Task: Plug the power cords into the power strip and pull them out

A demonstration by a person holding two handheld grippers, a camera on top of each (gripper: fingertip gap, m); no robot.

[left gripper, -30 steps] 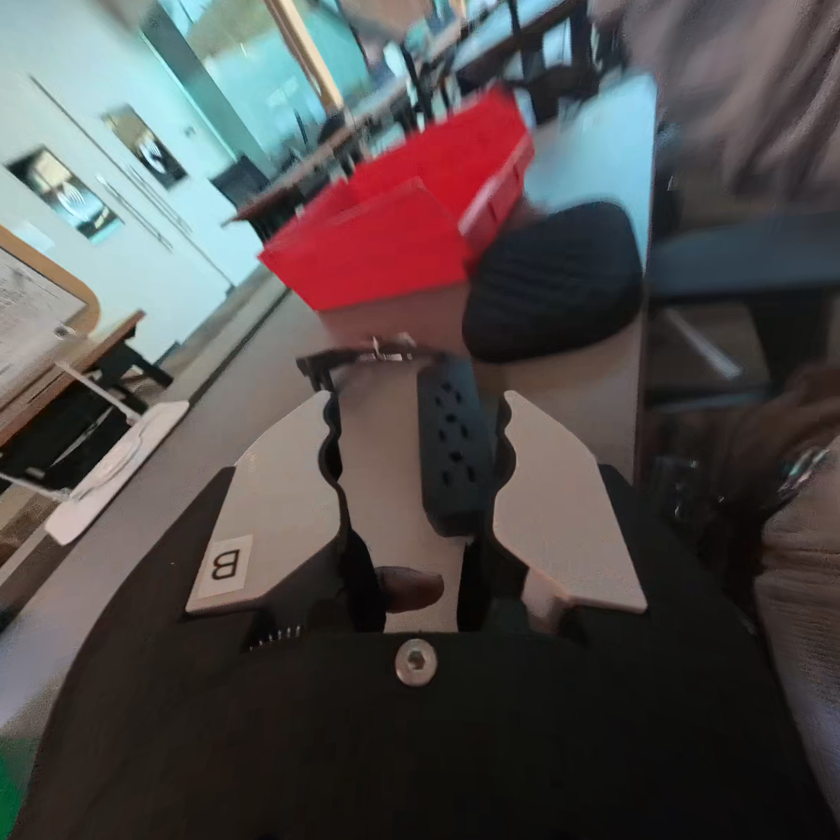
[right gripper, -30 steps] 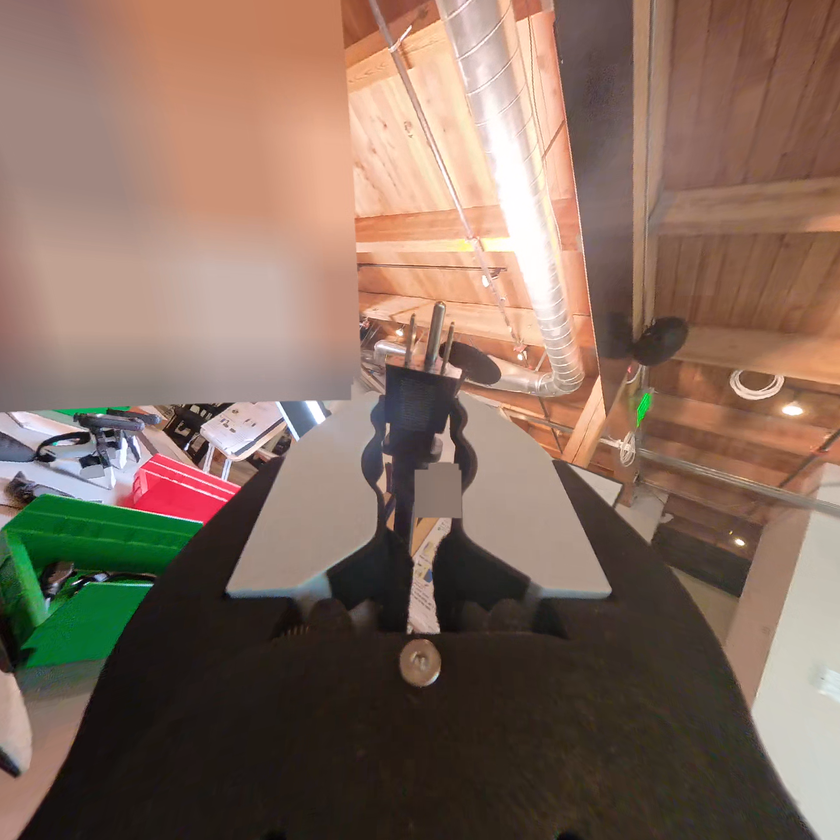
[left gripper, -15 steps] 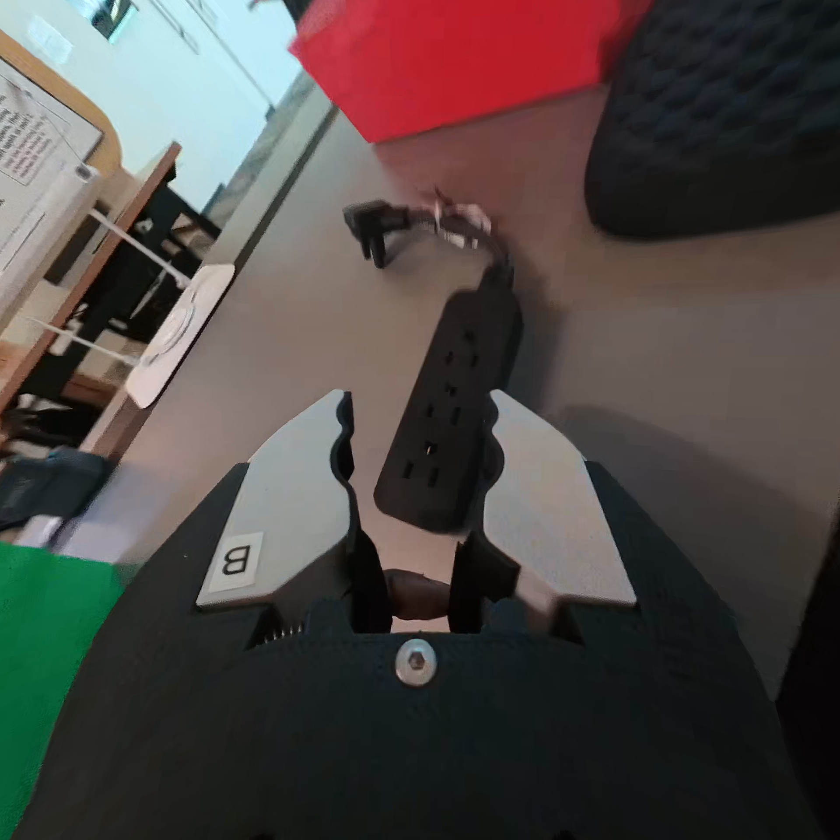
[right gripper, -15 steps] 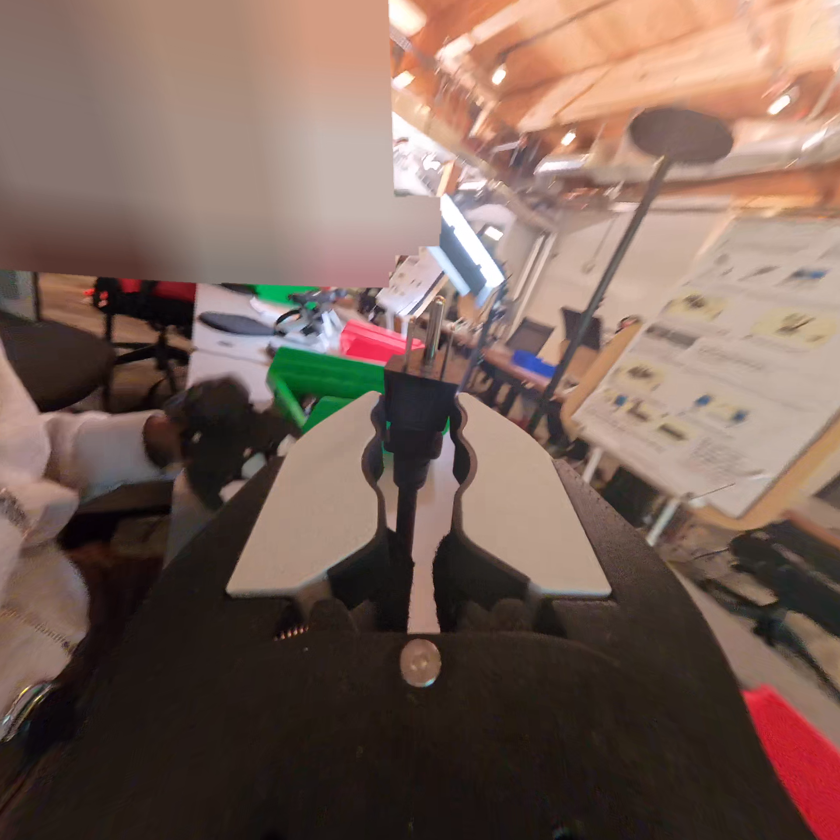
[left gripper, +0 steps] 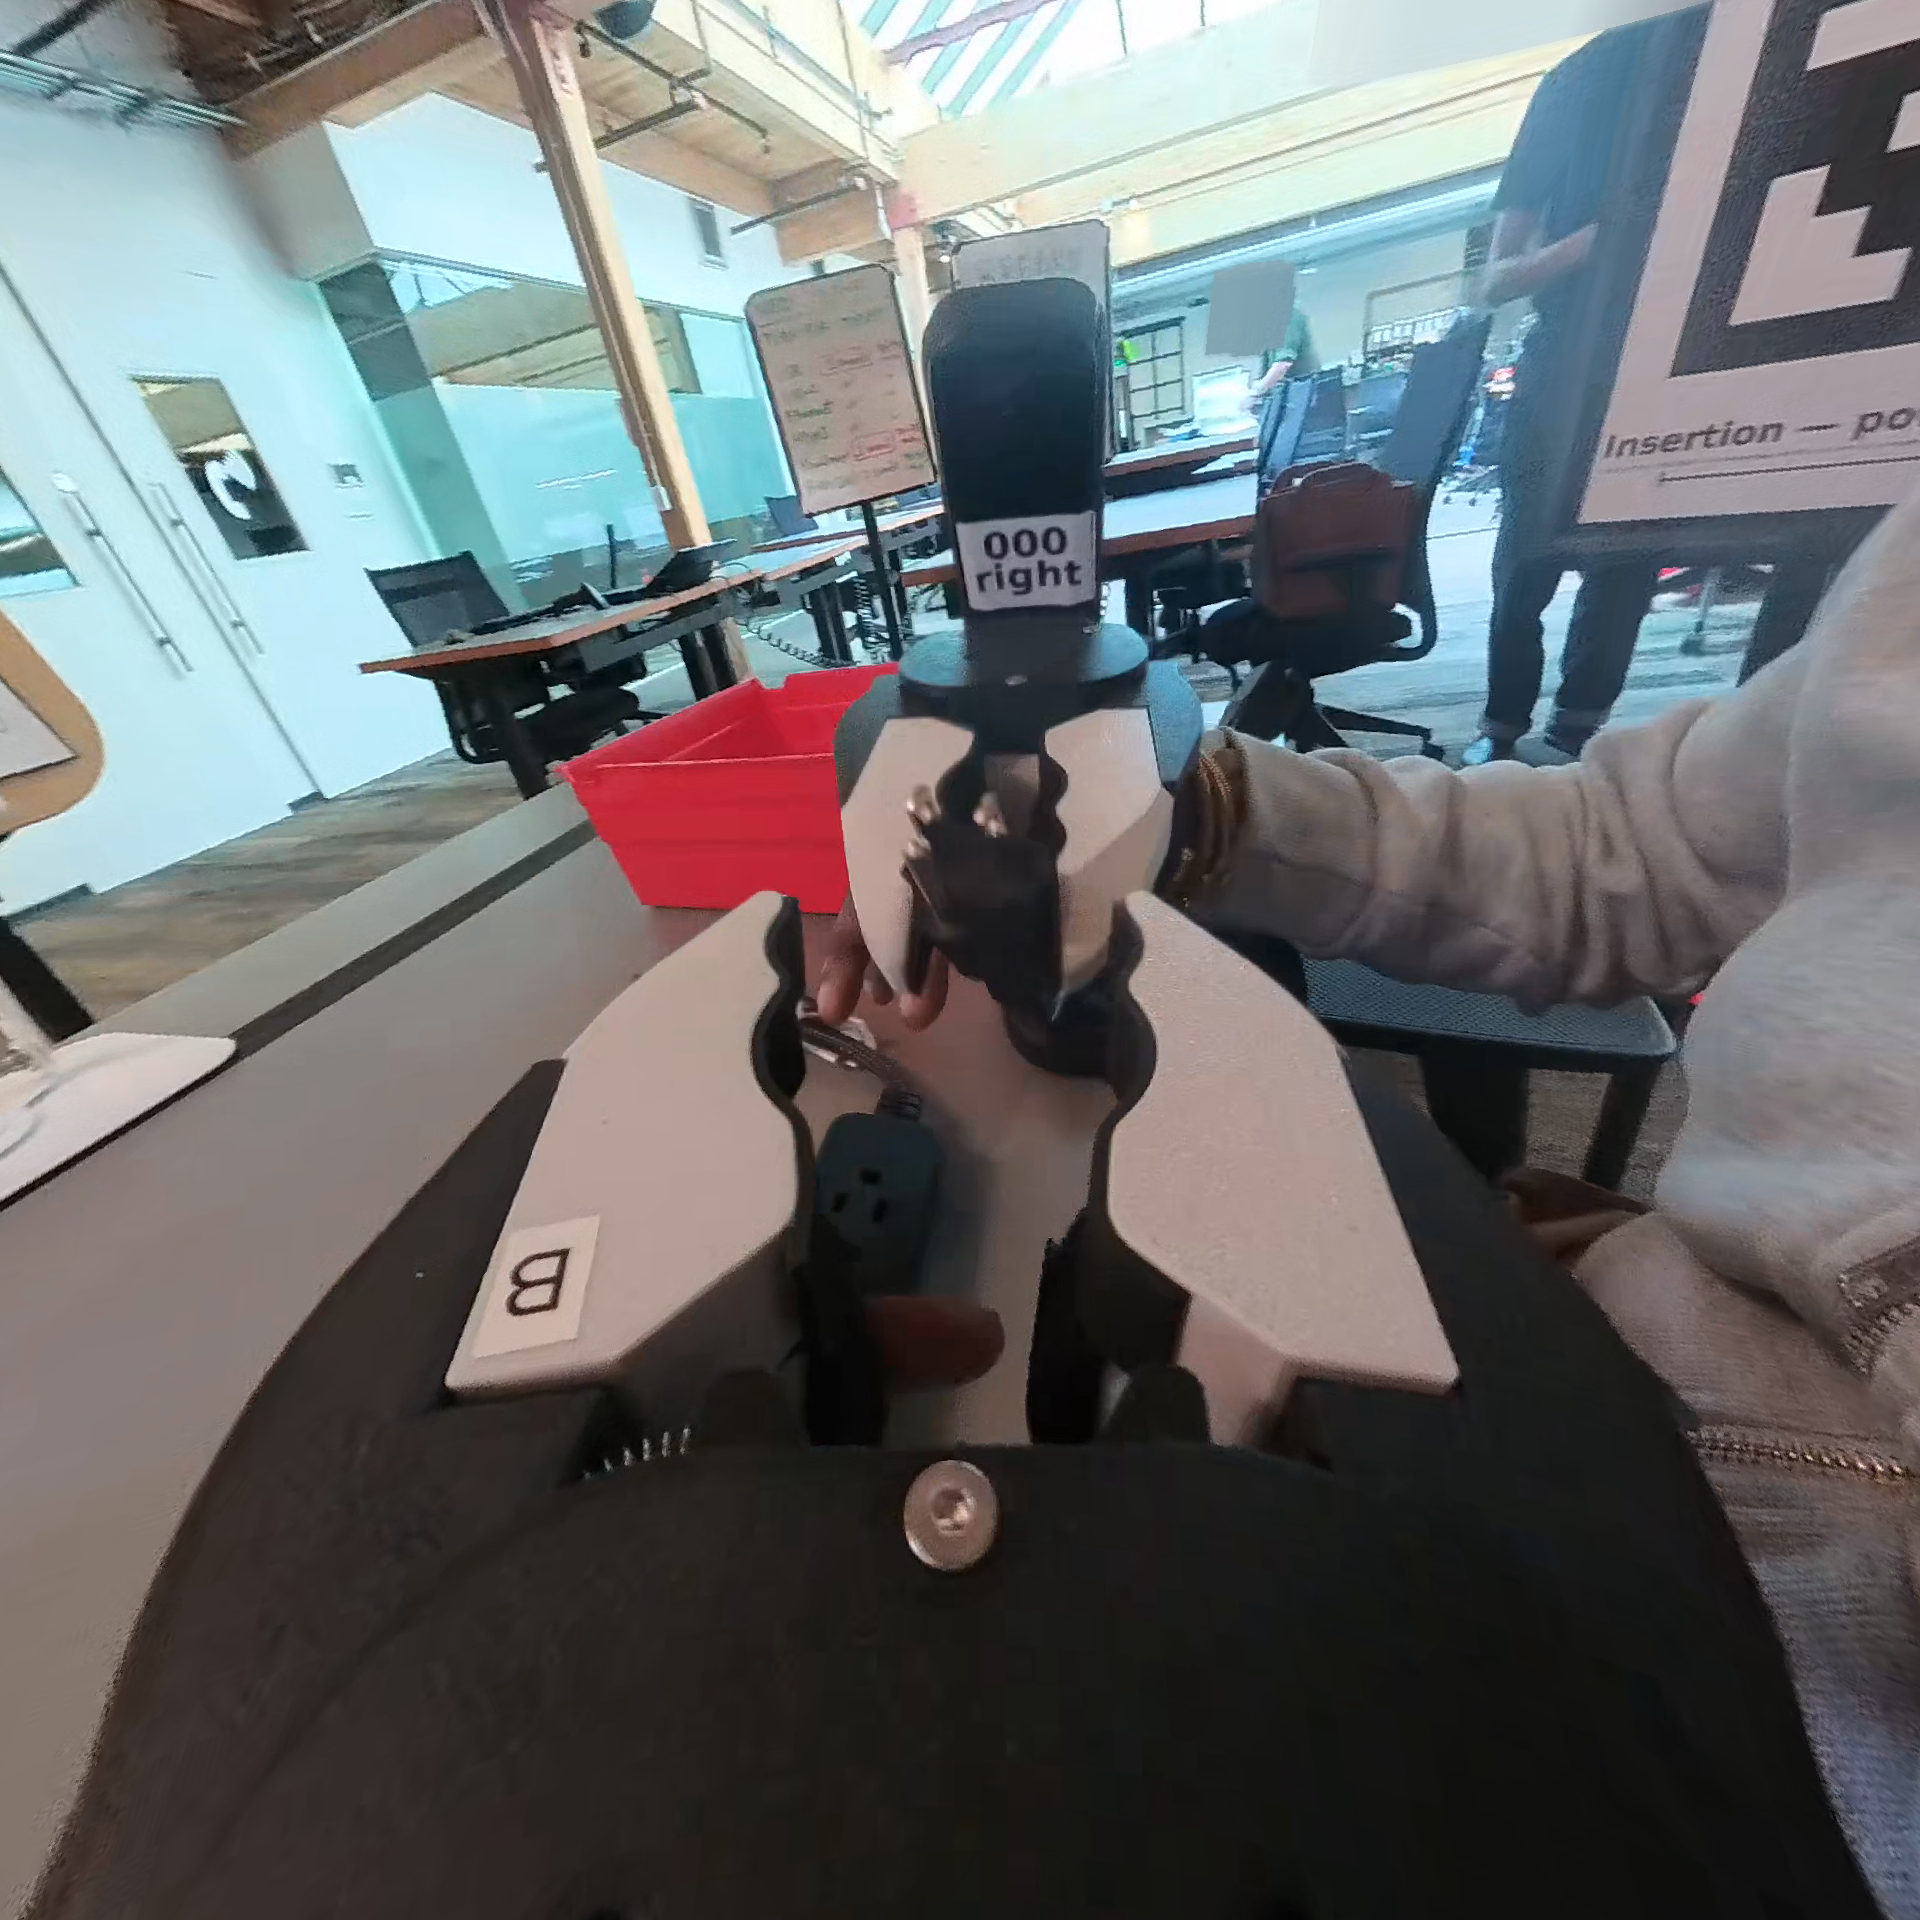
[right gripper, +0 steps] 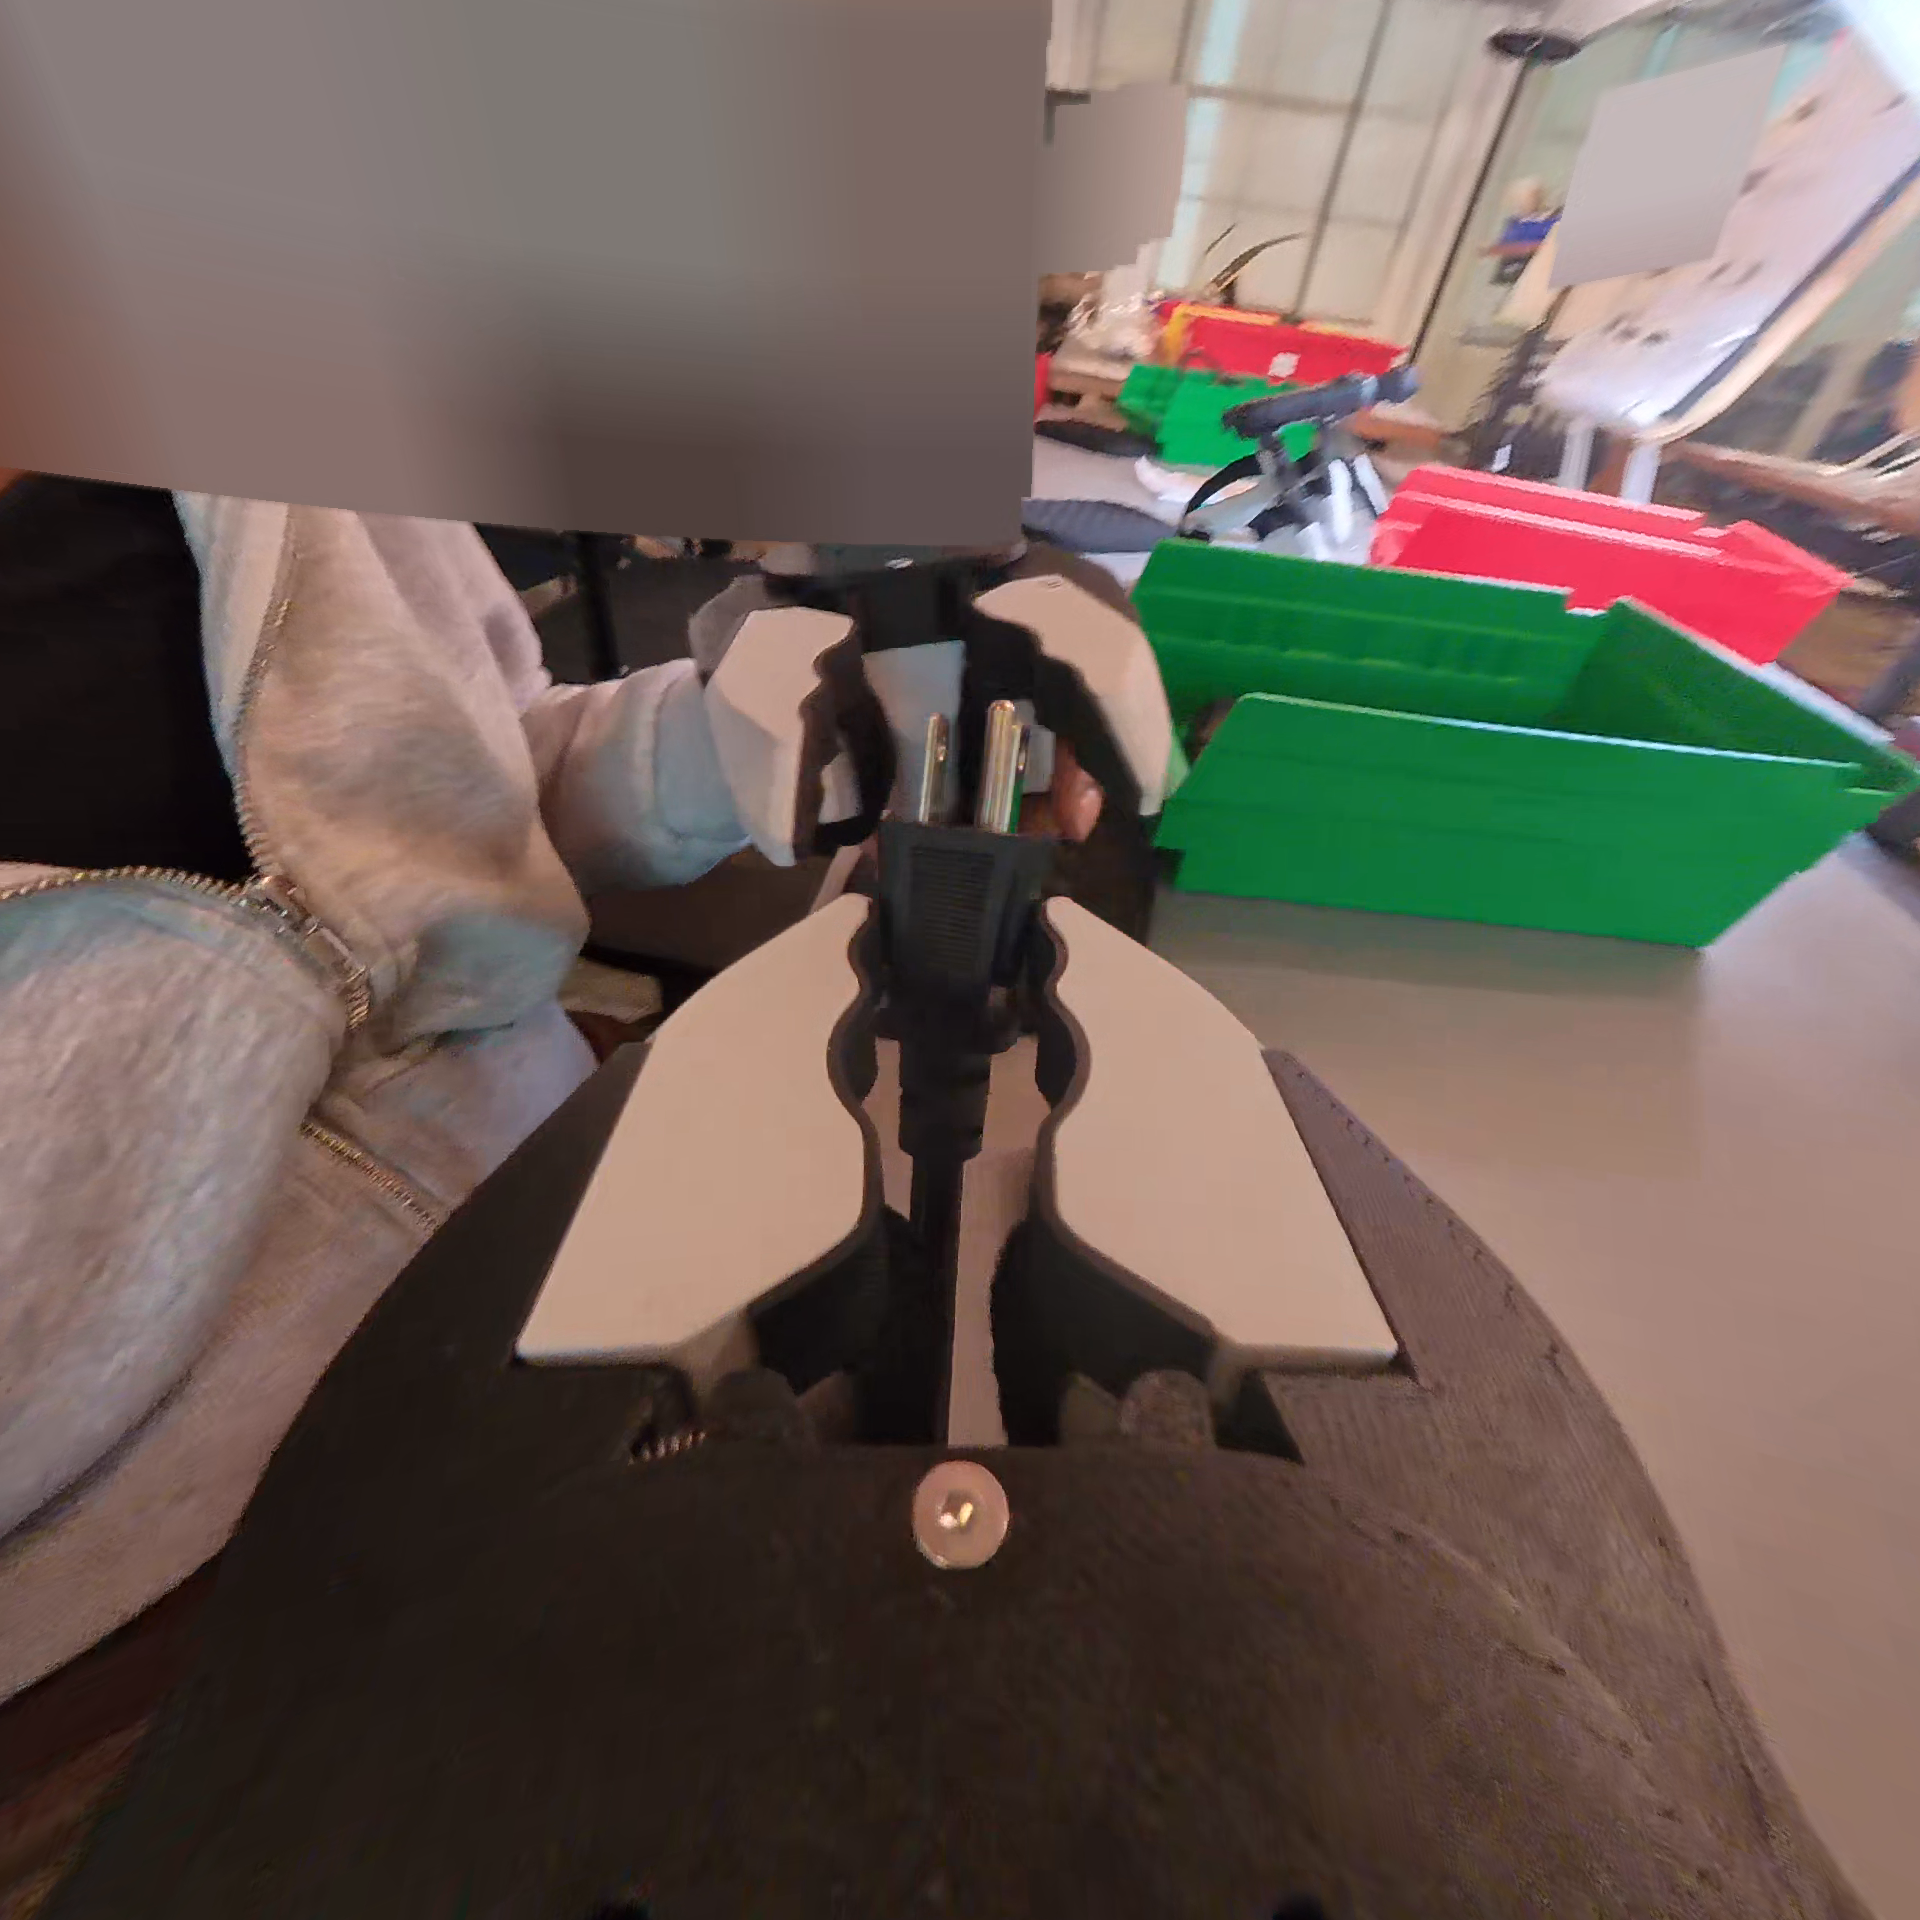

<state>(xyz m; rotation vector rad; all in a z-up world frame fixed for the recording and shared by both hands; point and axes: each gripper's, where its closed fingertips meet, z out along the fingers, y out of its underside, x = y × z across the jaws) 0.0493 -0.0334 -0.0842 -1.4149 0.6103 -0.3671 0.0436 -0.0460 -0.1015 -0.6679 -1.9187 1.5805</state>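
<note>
My left gripper (left gripper: 956, 966) is open, low over the grey table (left gripper: 312, 1143). The black power strip (left gripper: 878, 1195) lies between its fingers, close to the left finger (left gripper: 665, 1122), with one outlet showing; the jaws do not clamp it. My right gripper (right gripper: 956, 920) is shut on a black three-prong plug (right gripper: 951, 894), prongs pointing forward. In the left wrist view the right gripper (left gripper: 982, 935) faces me just beyond my fingertips with the plug (left gripper: 977, 883). In the right wrist view the left gripper (right gripper: 935, 717) stands just past the prongs.
A red bin (left gripper: 727, 821) stands on the table behind the grippers. Green bins (right gripper: 1455, 810) and another red bin (right gripper: 1579, 561) stand to the right of the right gripper. A person's grey sleeve (left gripper: 1507, 862) reaches in from the right. Desks and chairs fill the room behind. Both grippers' tips are close together, under 4 cm apart.
The left gripper tilted up from looking down at the strip and slid farther over it. The right gripper swung down from the ceiling and now faces the left one, plug still held.
</note>
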